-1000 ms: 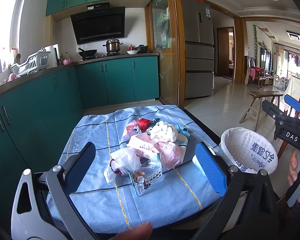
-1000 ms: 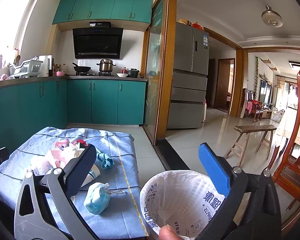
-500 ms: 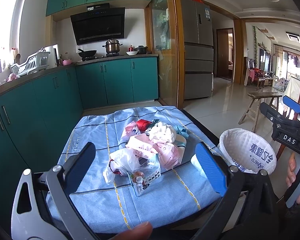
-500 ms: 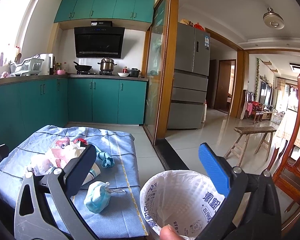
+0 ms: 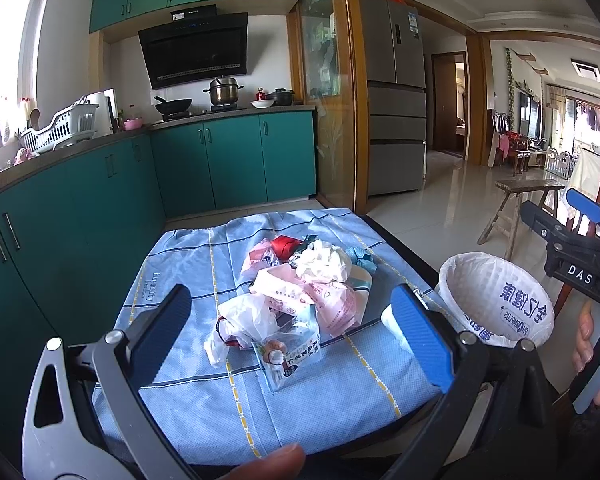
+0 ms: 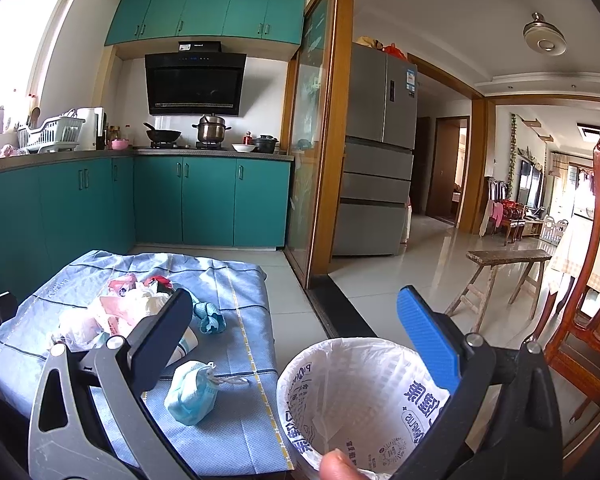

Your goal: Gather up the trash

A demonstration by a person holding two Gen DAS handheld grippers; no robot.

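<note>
Your right hand-held gripper [image 5: 580, 236] carries a "DAS" label on its black body. The bin [image 6: 364, 408], lined with a white bag printed "PINKOMPLUS" and Chinese characters in mirror reading, stands just beside the right edge of the worktop [image 5: 188, 412] and looks empty as far as you can see in. The trash [image 5: 300, 296] sits mid-cloth on the blue "Eneriffy"-type lettered cover, too small to read surely: crumpled white tissue, pink printed wrappers, a red scrap, a clear printed packet nearest you. A balled blue mask [image 6: 190, 394] lies near the bin. Your left hand-held gripper [image 5: 288, 332] is spread wide, holding nothing; the right one likewise.
</note>
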